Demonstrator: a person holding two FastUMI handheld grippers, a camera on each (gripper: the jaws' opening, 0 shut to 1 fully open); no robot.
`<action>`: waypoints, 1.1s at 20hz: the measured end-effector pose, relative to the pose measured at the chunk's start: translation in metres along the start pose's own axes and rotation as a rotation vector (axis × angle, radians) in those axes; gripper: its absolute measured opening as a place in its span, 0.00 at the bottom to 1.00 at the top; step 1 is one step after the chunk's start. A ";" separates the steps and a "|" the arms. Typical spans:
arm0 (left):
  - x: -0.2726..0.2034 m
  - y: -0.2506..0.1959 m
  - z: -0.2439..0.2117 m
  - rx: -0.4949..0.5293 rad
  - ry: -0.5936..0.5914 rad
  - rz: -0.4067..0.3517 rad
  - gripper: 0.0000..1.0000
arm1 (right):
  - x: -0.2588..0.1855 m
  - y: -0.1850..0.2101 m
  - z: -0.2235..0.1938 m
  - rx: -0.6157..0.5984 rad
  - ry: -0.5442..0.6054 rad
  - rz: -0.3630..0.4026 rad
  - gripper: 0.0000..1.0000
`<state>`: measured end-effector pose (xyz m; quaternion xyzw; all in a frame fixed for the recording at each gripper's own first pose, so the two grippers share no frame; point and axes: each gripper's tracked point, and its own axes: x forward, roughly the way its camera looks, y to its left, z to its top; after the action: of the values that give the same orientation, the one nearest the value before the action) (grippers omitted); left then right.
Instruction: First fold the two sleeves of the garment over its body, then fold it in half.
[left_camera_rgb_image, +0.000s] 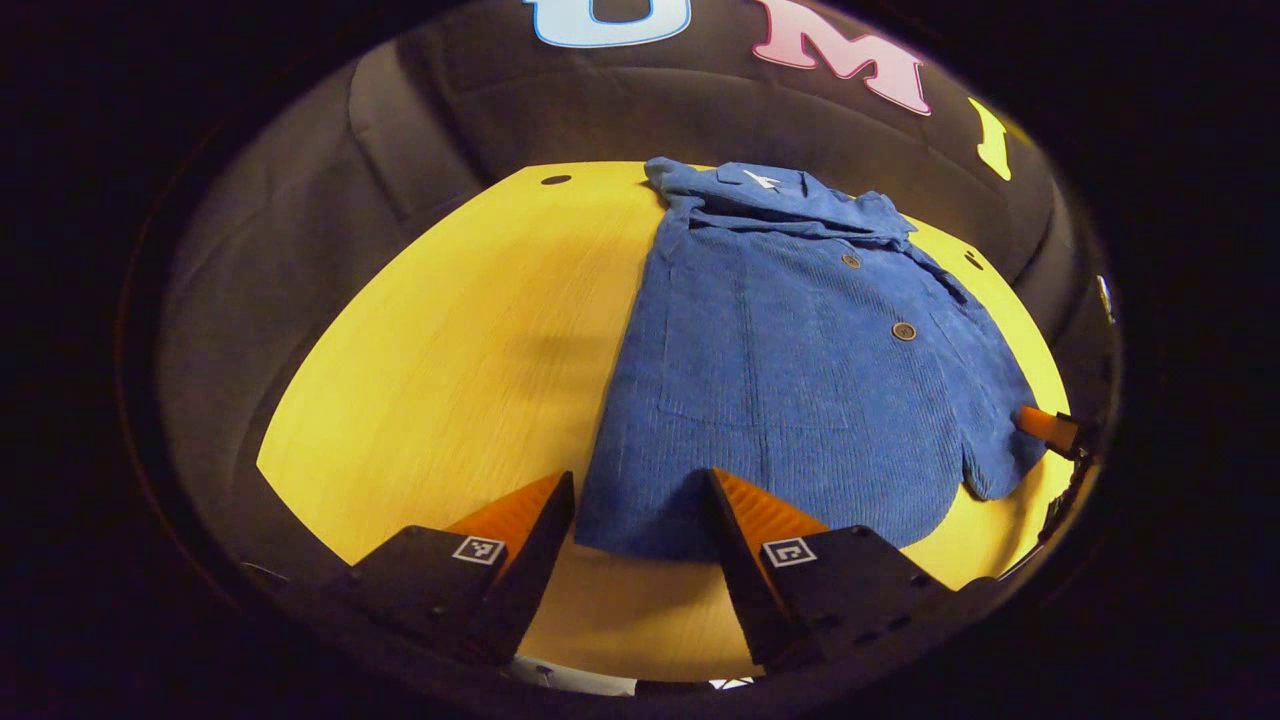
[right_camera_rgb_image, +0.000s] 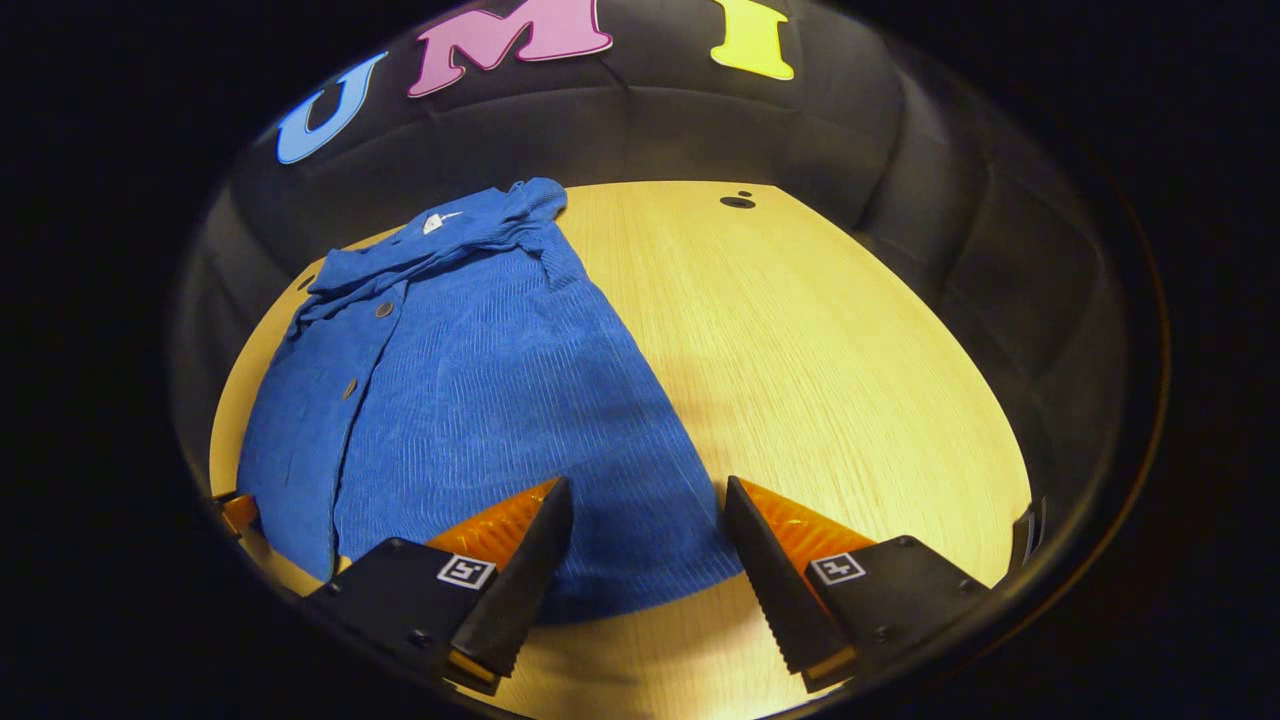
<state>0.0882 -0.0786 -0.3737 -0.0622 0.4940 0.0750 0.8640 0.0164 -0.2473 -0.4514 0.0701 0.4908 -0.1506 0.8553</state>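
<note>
A blue corduroy shirt (left_camera_rgb_image: 800, 370) lies flat on the wooden table (left_camera_rgb_image: 470, 350), collar at the far end and buttons facing up. No sleeve sticks out at either side. In the left gripper view my left gripper (left_camera_rgb_image: 641, 480) is open, with its fingers either side of the near hem's left corner. My right gripper (left_camera_rgb_image: 1045, 428) shows by the shirt's right edge. In the right gripper view the shirt (right_camera_rgb_image: 480, 400) spreads to the left. There my right gripper (right_camera_rgb_image: 648, 485) is open over the hem's right corner, and my left gripper (right_camera_rgb_image: 235, 512) peeks in at the far left.
Bare tabletop (right_camera_rgb_image: 850, 380) lies right of the shirt, and more lies to its left. Small dark holes (left_camera_rgb_image: 555, 180) (right_camera_rgb_image: 738, 202) sit near the table's far edge. The black padded wall (left_camera_rgb_image: 400, 130) curves around the table.
</note>
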 end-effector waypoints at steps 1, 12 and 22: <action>0.001 -0.003 0.001 0.010 -0.002 -0.007 0.65 | 0.004 0.001 -0.001 0.003 0.006 0.000 0.91; 0.000 -0.040 0.006 0.061 -0.045 -0.119 0.00 | 0.006 0.051 0.003 -0.082 0.091 0.194 0.01; -0.020 -0.039 0.078 0.004 -0.128 -0.182 0.00 | -0.015 0.083 0.065 -0.049 -0.024 0.247 0.01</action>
<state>0.1515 -0.1040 -0.3162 -0.1000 0.4302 -0.0008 0.8972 0.0897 -0.1833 -0.4072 0.1074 0.4717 -0.0327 0.8746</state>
